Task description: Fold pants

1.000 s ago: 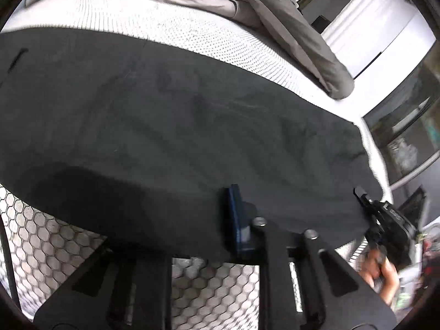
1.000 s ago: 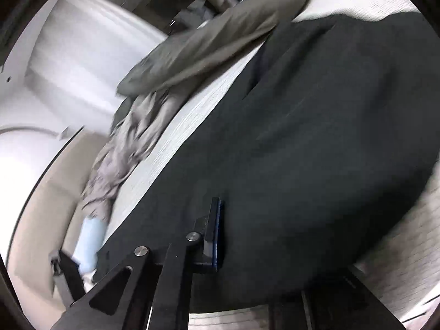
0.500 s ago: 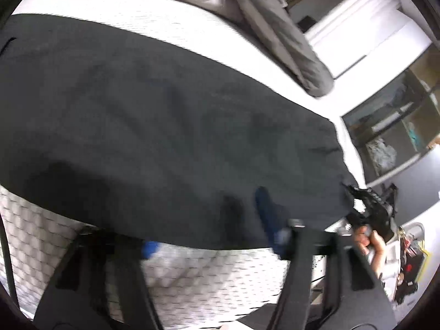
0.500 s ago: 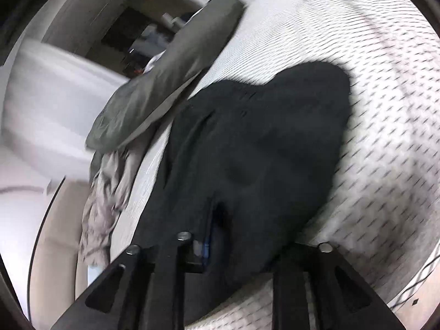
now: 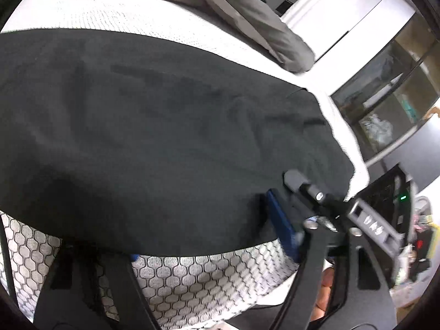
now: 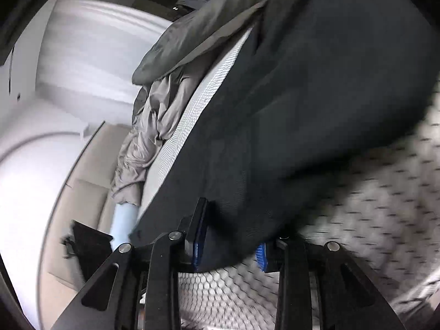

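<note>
I have the black pants [image 5: 165,137] spread flat across the near part of the mattress [image 5: 192,283], their near edge running along the mattress edge where the honeycomb-patterned side panel drops away; the white knitted top of the mattress shows beyond them, and a grey duvet [image 5: 247,13] lies bunched along the far side.

From the left wrist view, my left gripper [image 5: 209,236] sits at the near hem; its jaws stand apart and have just been closing a little after a wide opening; the right blue pad lies on top of the cloth near the pants' right end, the left finger is mostly hidden under the hem with only a blue tip showing, so cloth lies between them but I see no pinch on it. My right gripper [image 5: 316,192] shows just right of that, its tip touching the pants' right end, with a hand [image 5: 324,297] visible below it.

From the right wrist view, blurred, the right gripper [image 6: 229,250] has its jaws partly apart and they have just been opening; a corner of the pants hangs loosely between the two blue pads [image 6: 196,247] without being pressed. A pale blue object [image 6: 123,222] lies off the mattress on the left; I cannot tell what it is.
</note>
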`<action>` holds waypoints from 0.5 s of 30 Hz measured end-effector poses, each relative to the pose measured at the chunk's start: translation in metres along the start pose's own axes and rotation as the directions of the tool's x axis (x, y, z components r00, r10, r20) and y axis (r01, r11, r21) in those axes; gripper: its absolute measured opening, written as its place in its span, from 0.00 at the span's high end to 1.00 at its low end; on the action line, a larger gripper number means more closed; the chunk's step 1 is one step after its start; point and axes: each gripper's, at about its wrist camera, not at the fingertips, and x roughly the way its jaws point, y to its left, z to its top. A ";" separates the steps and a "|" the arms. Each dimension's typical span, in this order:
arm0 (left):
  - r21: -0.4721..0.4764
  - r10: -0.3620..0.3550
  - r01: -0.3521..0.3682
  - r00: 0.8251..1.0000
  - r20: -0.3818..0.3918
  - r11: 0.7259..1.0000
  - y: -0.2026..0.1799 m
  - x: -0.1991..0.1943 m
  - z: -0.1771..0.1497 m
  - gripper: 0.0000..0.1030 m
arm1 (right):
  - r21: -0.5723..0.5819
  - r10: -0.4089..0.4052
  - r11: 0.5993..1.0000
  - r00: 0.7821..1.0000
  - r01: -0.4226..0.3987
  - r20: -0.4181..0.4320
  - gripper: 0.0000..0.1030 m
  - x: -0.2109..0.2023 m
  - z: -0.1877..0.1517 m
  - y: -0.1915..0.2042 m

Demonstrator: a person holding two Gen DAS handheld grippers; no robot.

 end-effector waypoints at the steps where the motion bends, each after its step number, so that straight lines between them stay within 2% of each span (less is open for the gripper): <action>1: 0.009 0.023 -0.023 1.000 0.008 1.000 -0.003 0.003 -0.001 0.59 | 0.015 0.018 1.000 1.000 -0.018 0.007 0.71 0.003 0.002 0.001; 2: 0.018 0.047 -0.048 0.999 0.011 0.999 -0.004 0.003 -0.003 0.66 | 0.026 0.025 0.999 1.000 -0.025 0.012 0.71 0.008 0.003 0.003; 3: 0.021 0.054 -0.054 0.998 0.018 0.998 -0.002 0.004 -0.003 0.78 | 0.036 0.027 0.999 0.999 -0.027 0.024 0.75 0.008 0.003 0.002; 4: 0.016 0.049 -0.049 0.999 0.020 0.999 0.000 0.004 -0.002 0.85 | 0.032 0.012 0.999 1.000 -0.013 0.026 0.84 0.012 0.004 0.004; 6: -0.010 0.005 -0.005 1.000 0.008 1.000 0.009 0.002 0.001 0.88 | 0.029 -0.004 1.000 0.999 0.003 0.047 0.91 0.005 0.001 -0.001; 8: -0.021 -0.001 0.001 1.000 0.002 1.000 0.018 -0.003 0.001 0.89 | 0.032 -0.027 0.999 0.994 0.024 0.105 0.93 -0.017 0.003 -0.010; 12: -0.056 -0.045 0.044 0.999 -0.019 0.997 0.041 -0.012 0.002 0.89 | 0.056 -0.113 0.993 0.965 0.103 0.236 0.93 -0.054 0.037 -0.029; 13: -0.063 -0.055 0.054 0.998 -0.022 0.997 0.046 -0.014 0.002 0.89 | 0.078 -0.127 0.991 0.963 0.112 0.237 0.92 -0.061 0.050 -0.039; 15: -0.072 -0.073 0.071 0.997 -0.030 0.995 0.051 -0.015 0.001 0.89 | 0.130 -0.128 0.986 0.973 0.104 0.192 0.90 -0.064 0.070 -0.057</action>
